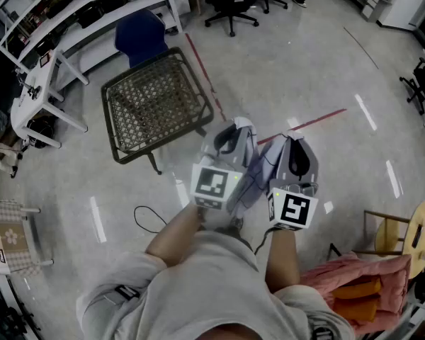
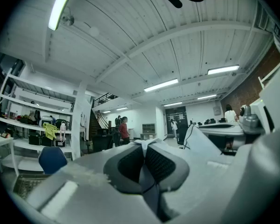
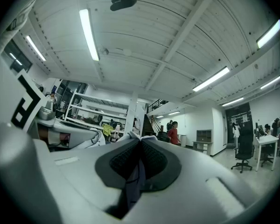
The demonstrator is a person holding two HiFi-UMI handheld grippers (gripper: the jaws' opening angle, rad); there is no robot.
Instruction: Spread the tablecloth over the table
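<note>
Both grippers are raised close together in front of the person, pointing up and forward. My left gripper (image 1: 234, 132) (image 2: 144, 158) is shut on a thin pale tablecloth (image 1: 257, 172) (image 2: 146, 144), whose edge sticks out above the dark pads. My right gripper (image 1: 295, 146) (image 3: 139, 157) is likewise shut on the tablecloth (image 3: 133, 178), which hangs bunched between the two grippers. The table (image 1: 152, 101), with a woven wicker top in a dark frame, stands on the floor ahead and to the left, uncovered.
A blue chair (image 1: 139, 32) and white shelving (image 1: 53, 76) stand beyond the table. A small stool with checked cloth (image 1: 10, 234) is at far left, a black cable (image 1: 147, 218) lies on the floor. Pink fabric (image 1: 354, 278) and a wooden stool (image 1: 411, 236) are at right.
</note>
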